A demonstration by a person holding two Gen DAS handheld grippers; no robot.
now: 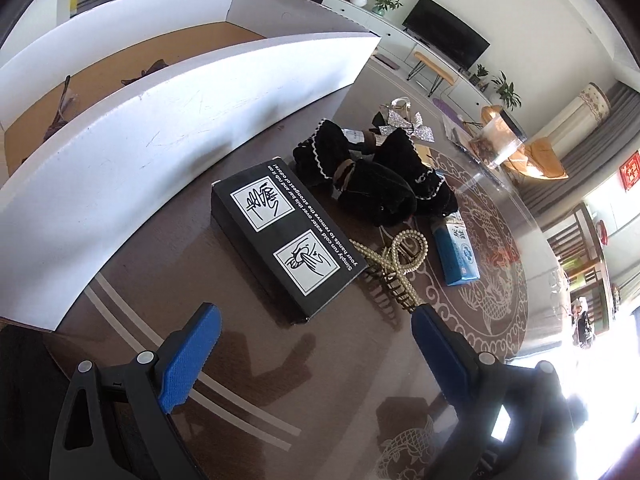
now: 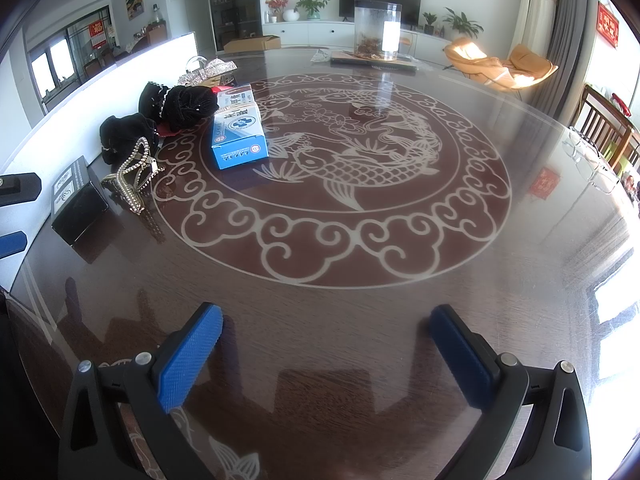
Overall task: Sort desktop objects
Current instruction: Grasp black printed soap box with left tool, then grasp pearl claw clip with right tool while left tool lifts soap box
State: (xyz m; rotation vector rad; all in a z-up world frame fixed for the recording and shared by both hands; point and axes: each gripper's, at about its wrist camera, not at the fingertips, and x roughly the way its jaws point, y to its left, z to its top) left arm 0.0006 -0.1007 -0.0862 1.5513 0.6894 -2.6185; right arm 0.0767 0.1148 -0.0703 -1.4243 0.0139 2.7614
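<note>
Both claws hang wide and empty above the table (image 2: 360,280): the left claw (image 1: 316,320) looks straight along at the clutter, the right claw (image 2: 326,320) sits back over bare glass with nothing between its fingers. Largest of all is the white divided bin (image 1: 160,128) along the table's far edge; its brown-floored compartments show two or three dark shapes, so some sorting seems done, though what those shapes are I cannot tell. Most of the work looks to be left. Nearest the left claw lies the black box (image 1: 286,236) printed with hand-washing pictures, just beside the bin wall. Behind it sits a heap of black velvet hair accessories (image 1: 384,188) with pale trim, pressed against one another so that their count is unclear. To their side lies the blue and white carton (image 1: 456,252), flat on the table. Touching the black box's corner is the pearl hair claw clip (image 1: 400,268), its teeth partly hidden by the left claw's finger. Farthest back a glittery silver bow (image 1: 408,124) peeks over the velvet heap, mostly covered. Glare washes out the lower right of the left wrist view.
</note>
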